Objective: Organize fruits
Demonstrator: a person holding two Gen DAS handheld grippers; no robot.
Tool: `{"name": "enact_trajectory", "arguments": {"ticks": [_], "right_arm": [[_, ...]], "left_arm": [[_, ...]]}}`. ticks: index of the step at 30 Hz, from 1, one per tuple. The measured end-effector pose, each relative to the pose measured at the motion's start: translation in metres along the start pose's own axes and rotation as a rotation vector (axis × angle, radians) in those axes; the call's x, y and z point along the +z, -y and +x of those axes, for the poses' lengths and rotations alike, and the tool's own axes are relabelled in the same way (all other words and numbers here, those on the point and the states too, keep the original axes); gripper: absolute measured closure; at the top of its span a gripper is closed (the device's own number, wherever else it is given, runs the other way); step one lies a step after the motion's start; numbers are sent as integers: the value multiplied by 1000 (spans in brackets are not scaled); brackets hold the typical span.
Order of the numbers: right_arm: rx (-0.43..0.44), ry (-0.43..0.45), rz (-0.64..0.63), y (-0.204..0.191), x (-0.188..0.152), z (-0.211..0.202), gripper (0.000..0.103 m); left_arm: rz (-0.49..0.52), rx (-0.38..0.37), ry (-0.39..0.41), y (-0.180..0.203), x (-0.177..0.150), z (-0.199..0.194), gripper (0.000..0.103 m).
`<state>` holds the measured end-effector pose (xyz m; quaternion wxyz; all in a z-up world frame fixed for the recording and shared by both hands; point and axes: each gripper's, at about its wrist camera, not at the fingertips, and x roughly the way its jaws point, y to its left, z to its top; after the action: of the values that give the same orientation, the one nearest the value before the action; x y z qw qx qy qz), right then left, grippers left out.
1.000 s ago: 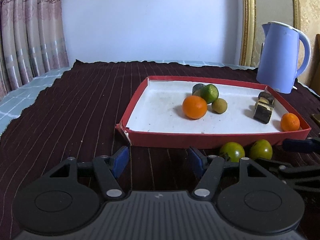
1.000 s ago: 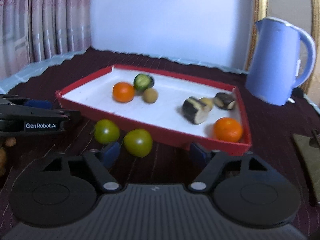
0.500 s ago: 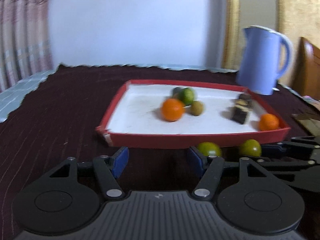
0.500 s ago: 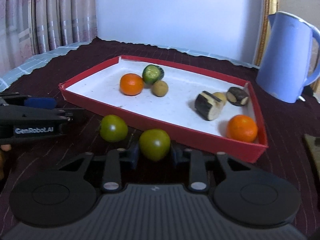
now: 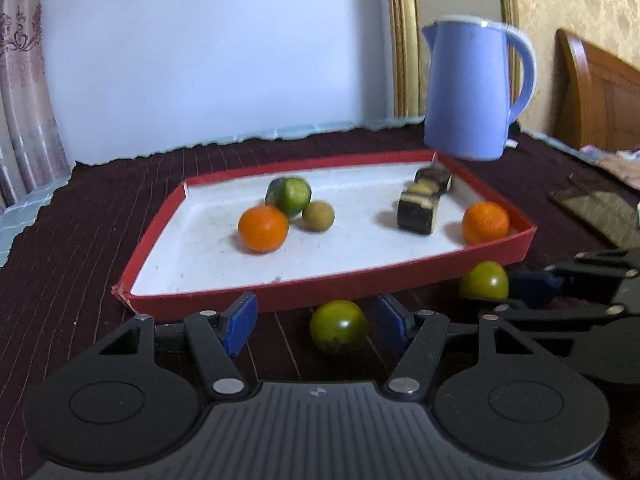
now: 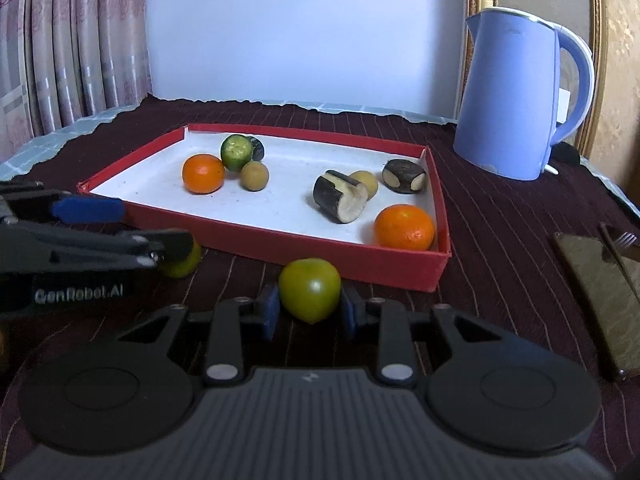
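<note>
Low near views, shared red tray (image 5: 400, 278) (image 6: 304, 240)

- The red tray (image 6: 256, 236) wall stands just past both grippers, blocking forward travel at desk level.
- Kettle (image 6: 516, 104) stands behind the tray's right corner.
- Tray's near-left floor lies bare.

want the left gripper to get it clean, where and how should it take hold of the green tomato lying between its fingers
Grip the green tomato across its widest middle, coming straight in low along the cloth from the near side. It is round and already sits between the open left gripper, with the red tray wall just behind.
</note>
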<state>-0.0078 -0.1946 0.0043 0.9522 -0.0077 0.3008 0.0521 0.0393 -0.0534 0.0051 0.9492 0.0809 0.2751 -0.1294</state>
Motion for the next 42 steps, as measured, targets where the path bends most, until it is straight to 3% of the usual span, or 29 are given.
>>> {"name": "enact_trajectory", "arguments": {"ticks": [3,6,9,10,11,18,28,42], "right_arm": [[5,-3,8,1,-1,1,73],[7,-3,9,2,-1,1,73],[7,-4,8,1,-1,1,73],[4,-2,6,1,-1,0,73],[0,3,4,0,-1,-1,73],[-4,7,-12,-6,-3,-5,73],[-17,47,-1,-10,3,-18,73],[-42,110,33,-8,18,-29,73]], "left_arm": [[-41,-40,-82,-5,0,19,38],[-78,-51,-91,-10,1,21,38],[-62,-26,-78,-8,-1,19,57],[-57,-37,-72,-7,-1,17,70],[-58,-48,-70,-6,-1,15,72],[-49,-31,-65,-6,-3,8,72],[-47,50,-17,-13,10,-9,72],[-44,118,-13,-14,27,-2,72]]}}
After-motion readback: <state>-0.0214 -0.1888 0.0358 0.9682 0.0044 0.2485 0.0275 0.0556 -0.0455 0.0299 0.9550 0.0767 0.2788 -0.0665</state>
